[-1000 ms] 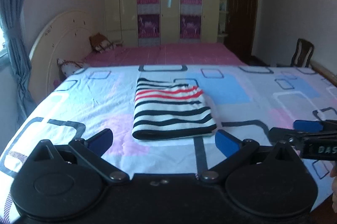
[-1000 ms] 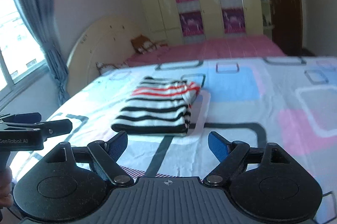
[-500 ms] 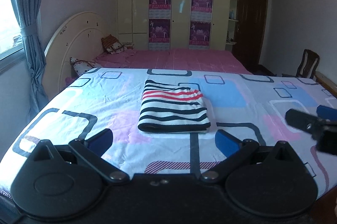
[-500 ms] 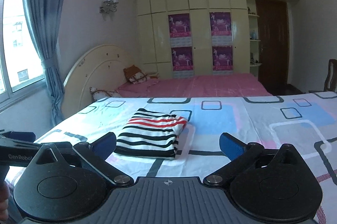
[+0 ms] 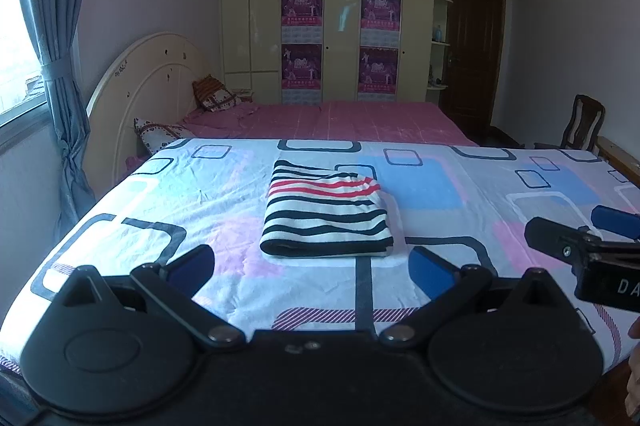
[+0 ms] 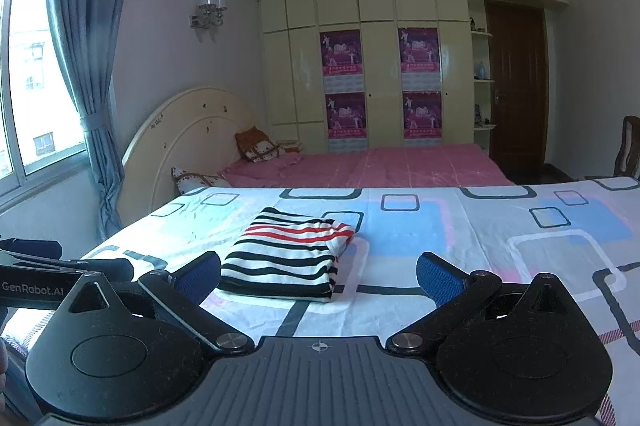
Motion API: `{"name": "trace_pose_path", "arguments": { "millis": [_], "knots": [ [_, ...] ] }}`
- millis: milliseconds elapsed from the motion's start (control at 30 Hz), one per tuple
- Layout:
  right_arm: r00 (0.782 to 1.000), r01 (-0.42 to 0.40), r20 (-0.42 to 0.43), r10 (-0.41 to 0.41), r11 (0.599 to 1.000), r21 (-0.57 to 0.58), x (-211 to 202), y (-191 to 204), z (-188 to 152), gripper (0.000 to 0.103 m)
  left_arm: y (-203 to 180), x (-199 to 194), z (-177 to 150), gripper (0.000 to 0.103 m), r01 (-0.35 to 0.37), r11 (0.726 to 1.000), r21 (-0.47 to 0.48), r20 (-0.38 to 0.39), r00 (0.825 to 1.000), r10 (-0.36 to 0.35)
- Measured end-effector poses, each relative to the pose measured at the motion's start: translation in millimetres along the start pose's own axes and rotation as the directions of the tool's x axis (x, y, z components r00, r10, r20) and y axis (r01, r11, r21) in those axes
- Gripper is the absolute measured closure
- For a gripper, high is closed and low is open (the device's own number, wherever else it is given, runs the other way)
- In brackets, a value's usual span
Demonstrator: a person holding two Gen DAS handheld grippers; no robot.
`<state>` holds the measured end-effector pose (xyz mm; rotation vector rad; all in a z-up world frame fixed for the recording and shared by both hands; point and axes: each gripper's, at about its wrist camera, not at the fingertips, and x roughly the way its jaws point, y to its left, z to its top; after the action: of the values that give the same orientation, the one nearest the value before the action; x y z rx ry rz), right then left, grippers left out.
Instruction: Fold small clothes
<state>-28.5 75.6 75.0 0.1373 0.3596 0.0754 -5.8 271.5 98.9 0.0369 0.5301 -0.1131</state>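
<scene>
**Folded striped garment lay ahead of both empty grippers**

You held the left gripper (image 5: 312,266) with its jaws spread wide and nothing between them. The striped garment (image 5: 326,212), folded into a neat rectangle with black, white and a few red stripes, lay on the patterned bed sheet (image 5: 168,202) just ahead of the blue pads (image 5: 430,272), centred between them but apart from them.

Your right gripper (image 6: 318,276) was also fully spread; its jaws had just been opening, and they held nothing. From this gripper the garment lay ahead and a little toward the left pad, near it but not touching. To the right of your left gripper, the right one showed as a black arm with a blue tip. Beyond the garment stood a bed with pink cover (image 6: 400,166) and a cream wardrobe (image 6: 380,66).
</scene>
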Motion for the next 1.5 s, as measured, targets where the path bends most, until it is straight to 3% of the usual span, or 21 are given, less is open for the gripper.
{"name": "trace_pose_path", "arguments": {
  "millis": [1500],
  "knots": [
    [1.0,-0.018,0.005,0.018,1.0,-0.005,8,0,-1,0.0,6,8,3,0.0,-0.008,1.0,-0.02,-0.021,1.0,0.008]
  ]
}}
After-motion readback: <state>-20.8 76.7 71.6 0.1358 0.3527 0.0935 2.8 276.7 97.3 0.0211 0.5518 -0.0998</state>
